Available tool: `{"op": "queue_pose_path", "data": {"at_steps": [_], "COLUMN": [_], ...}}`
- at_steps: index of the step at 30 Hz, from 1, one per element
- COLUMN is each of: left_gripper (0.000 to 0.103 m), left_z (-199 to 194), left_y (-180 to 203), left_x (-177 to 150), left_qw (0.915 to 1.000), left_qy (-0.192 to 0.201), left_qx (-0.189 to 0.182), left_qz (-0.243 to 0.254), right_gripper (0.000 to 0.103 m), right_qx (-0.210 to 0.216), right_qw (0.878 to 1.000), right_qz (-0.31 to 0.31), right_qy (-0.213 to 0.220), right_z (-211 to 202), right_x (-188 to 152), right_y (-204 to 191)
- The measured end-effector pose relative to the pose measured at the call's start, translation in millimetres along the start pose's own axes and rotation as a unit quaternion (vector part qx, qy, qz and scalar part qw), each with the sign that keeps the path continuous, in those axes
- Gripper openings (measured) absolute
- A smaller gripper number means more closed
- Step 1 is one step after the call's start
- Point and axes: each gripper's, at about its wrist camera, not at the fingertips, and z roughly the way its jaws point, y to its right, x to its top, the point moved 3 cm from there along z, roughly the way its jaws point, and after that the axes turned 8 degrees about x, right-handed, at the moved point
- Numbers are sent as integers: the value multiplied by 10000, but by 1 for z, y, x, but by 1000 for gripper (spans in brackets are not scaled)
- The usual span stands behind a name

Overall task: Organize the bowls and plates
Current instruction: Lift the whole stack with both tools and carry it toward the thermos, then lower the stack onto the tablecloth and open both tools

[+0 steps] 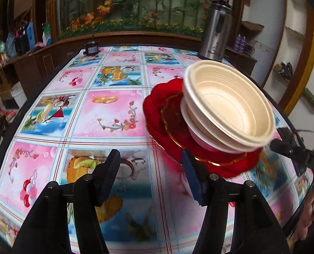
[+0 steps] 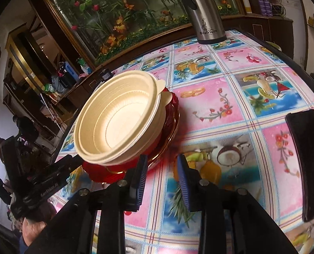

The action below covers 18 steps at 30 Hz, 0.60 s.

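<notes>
Flanking the bowl stack (image 1: pixel 229 110) on red plates (image 1: pixel 165 114), both tongs (image 1: pixel 150 169) (image 2: pixel 161 169) gape empty.

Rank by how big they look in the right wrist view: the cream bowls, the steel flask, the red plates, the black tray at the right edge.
1. cream bowls, nearest the camera, which inflates them
2. black tray, cut off by the edge
3. steel flask, far away and partly cropped
The red plates are mostly hidden under the bowls, so unranked.

We noted matt cream bowls (image 1: pixel 229 105) of pulp-like material, glossy red plastic plates (image 1: pixel 169 118), a brushed-metal flask (image 2: pixel 205 14), and a glossy printed counter (image 1: pixel 114 114) cover.
</notes>
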Motion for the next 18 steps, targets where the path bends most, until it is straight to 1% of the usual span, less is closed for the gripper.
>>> {"op": "queue_pose_path", "data": {"at_steps": [4,8,11,13,14,16,17,18], "left_gripper": [59,59,59,59,61,81,84,84], "left_z": [-9,-14,-14,-15,-17,-21,-23,-24], "left_y": [7,13,16,19,20,23,26,29], "left_x": [-8,-20,-28,-30,-29,-29,-28,-28], "left_qw": [9998,9995,9994,9992,9990,9983,9978,9973], "left_qy": [94,215,241,248,311,403,451,514], "left_qx": [37,78,83,104,96,197,253,241], "left_qz": [158,232,246,311,321,368,422,471], "right_gripper": [32,34,38,44,45,47,48,52], "right_qx": [-26,-35,-132,-219,-238,-316,-335,-348], "right_qw": [10000,9999,9996,9992,9990,9983,9981,9979], "right_qz": [36,-109,-243,-313,-341,-443,-486,-514], "right_qy": [-13,-51,61,119,153,189,201,206], "right_z": [0,4,6,8,8,10,11,12], "right_x": [-10,-23,-29,-32,-33,-34,-34,-35], "right_y": [-2,-11,-15,-17,-18,-20,-21,-22]}}
